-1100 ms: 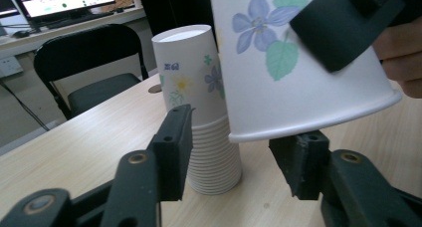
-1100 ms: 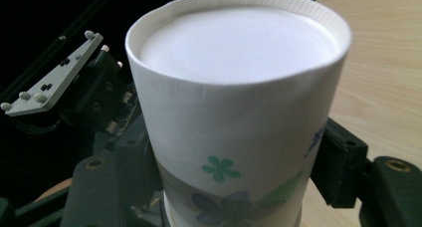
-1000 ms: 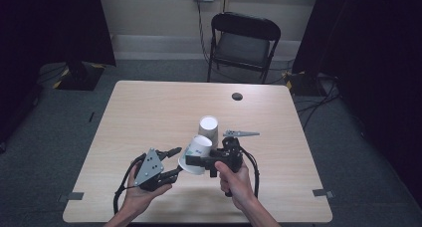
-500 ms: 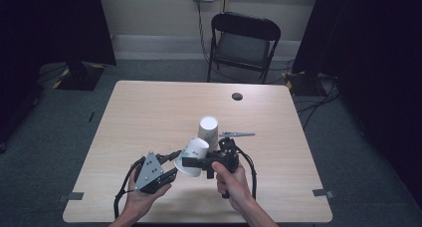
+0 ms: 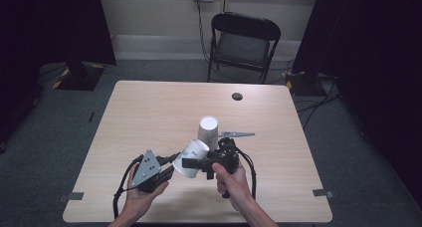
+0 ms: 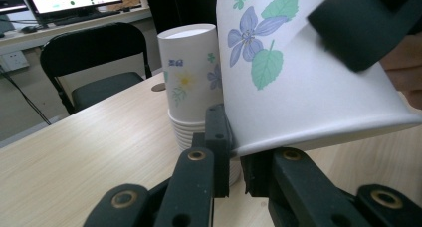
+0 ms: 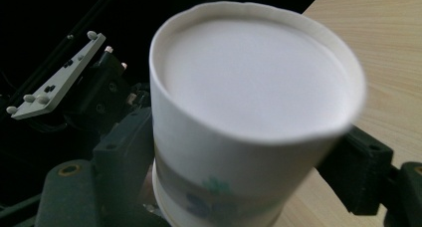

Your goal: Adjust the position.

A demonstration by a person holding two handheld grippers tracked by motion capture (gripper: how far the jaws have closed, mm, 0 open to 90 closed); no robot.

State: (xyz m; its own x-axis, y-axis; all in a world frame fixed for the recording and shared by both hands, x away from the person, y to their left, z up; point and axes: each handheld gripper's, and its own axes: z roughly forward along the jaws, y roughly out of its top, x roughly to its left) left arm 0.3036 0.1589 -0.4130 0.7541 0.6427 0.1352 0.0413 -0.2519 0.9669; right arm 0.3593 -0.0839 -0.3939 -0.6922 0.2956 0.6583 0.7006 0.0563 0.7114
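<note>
**Item:** cup (image 5: 191, 157), paper, white with a flower print, single. Held clear of the worktop (image 5: 149, 112) near the person's edge, tipped over with its base up and away and its mouth down toward the left hand.

**Right gripper** (image 5: 196, 163): jaws closed across the cup's body, one on each side, as the right gripper view shows (image 7: 239, 187).

**Left gripper** (image 5: 174, 160): jaws nearly together and pinching the cup's rim, seen close in the left gripper view (image 6: 234, 157).

**Stack** (image 5: 208, 130): more cups of the same print, nested mouth-down, standing at mid-worktop just behind the held cup and apart from it.

**Change noted:** over the last second the cup has drawn away from the stack toward the person and tipped further. The left gripper has kept its place at the rim.

**Reading:** one cup is now free of the stack and shared between both grippers. The work looks midway, probably at a handover or at turning the cup upright.

**Other:** chair (image 5: 244, 43) beyond the far edge; small dark disc (image 5: 237, 96) on the far worktop.
</note>
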